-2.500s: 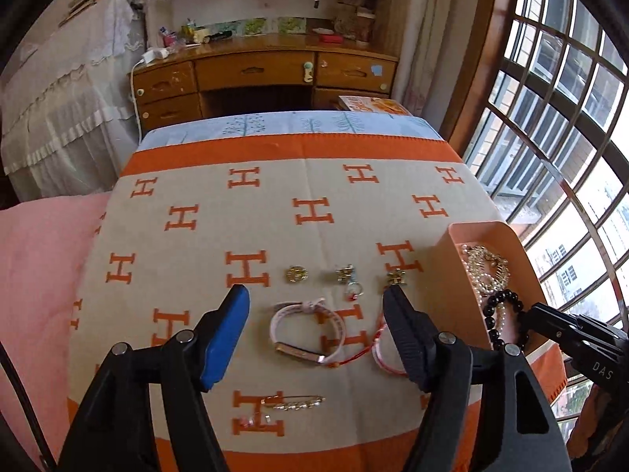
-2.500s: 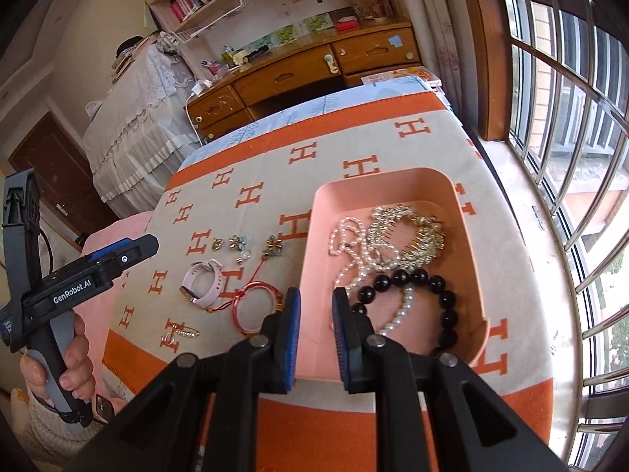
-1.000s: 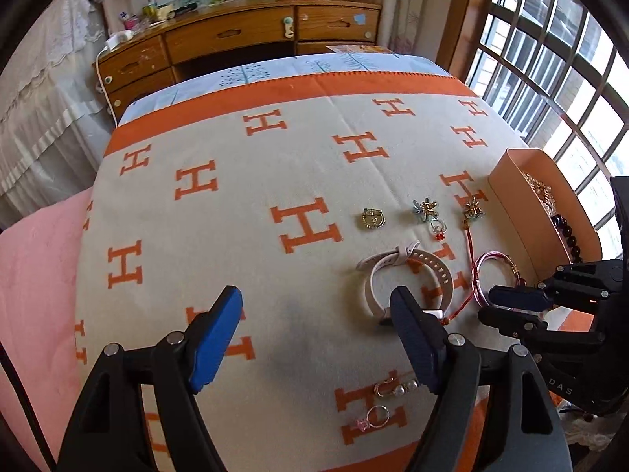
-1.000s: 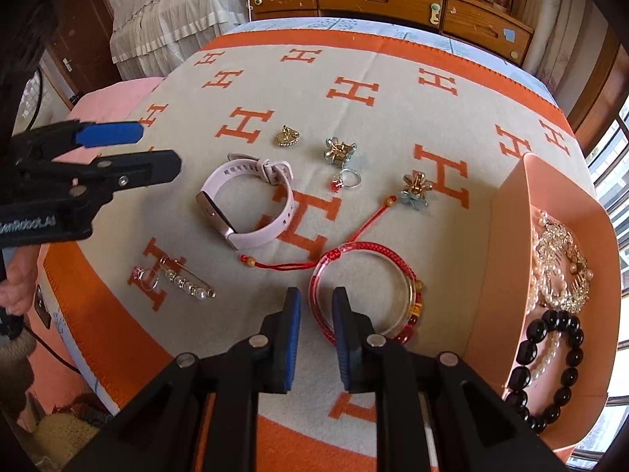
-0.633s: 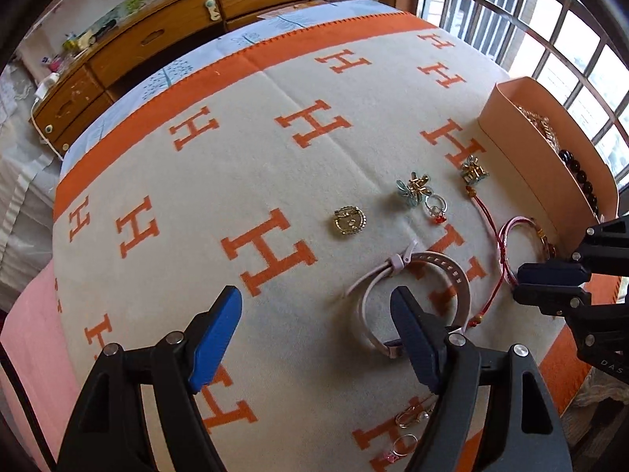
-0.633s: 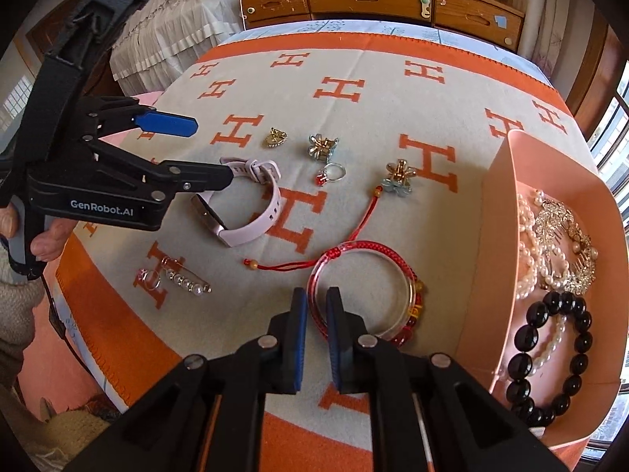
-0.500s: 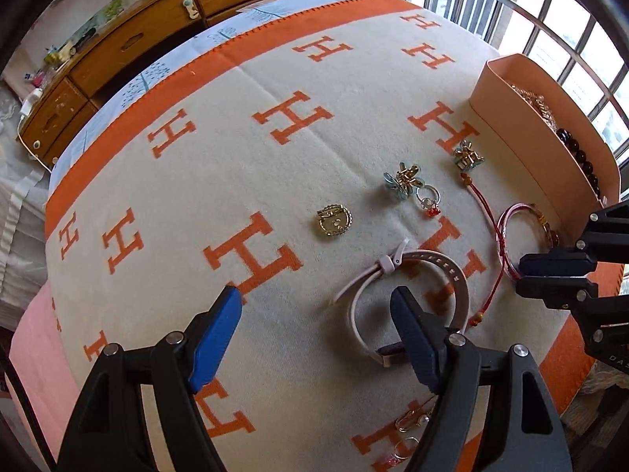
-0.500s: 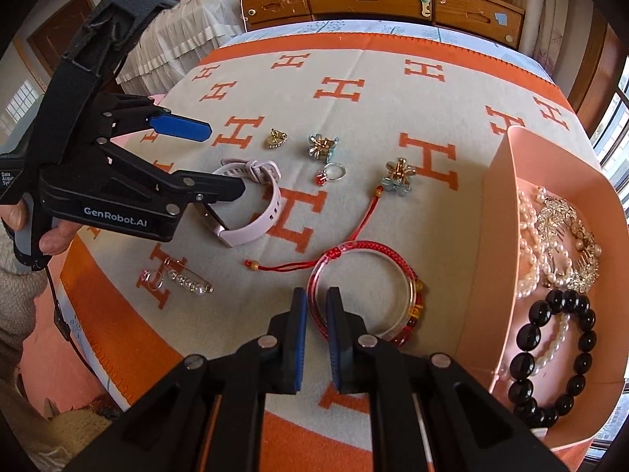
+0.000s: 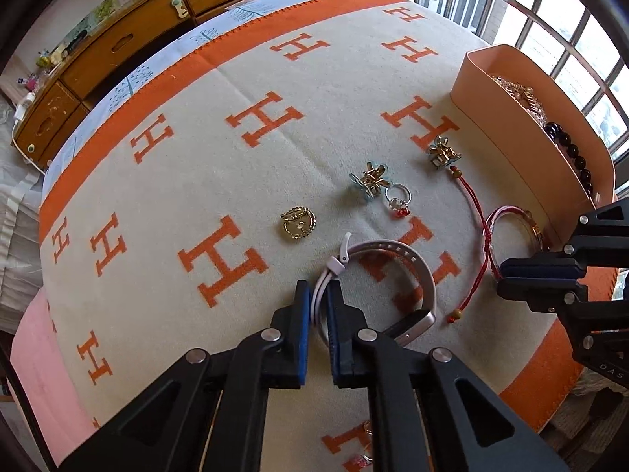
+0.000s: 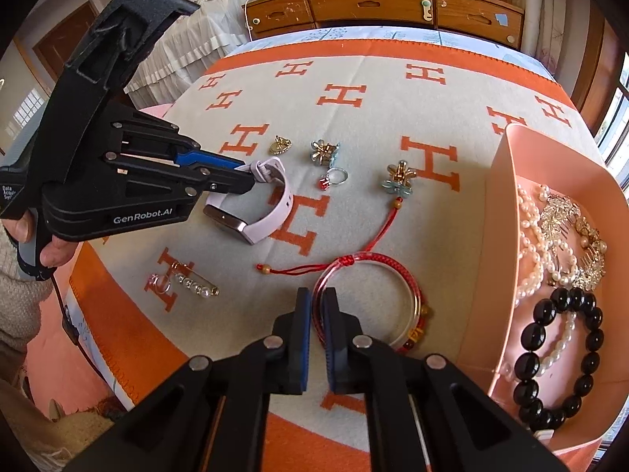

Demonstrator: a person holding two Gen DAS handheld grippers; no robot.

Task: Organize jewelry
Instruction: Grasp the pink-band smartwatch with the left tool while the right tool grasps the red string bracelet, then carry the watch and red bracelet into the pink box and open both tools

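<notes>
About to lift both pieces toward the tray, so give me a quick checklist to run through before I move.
1. Left tongs shut on the pink watch strap: ok.
2. Right tongs shut on the red bracelet rim: ok.
3. Bracelet's red cord free of the flower charm: cannot tell, its bead end lies right against it.
4. Watch free of the ring and gold brooch: ok, both lie apart.
5. Space left in the pink tray: ok, though pearls and black beads fill much of it.
6. Both pieces already off the blanket: not ok, both rest on it.
</notes>
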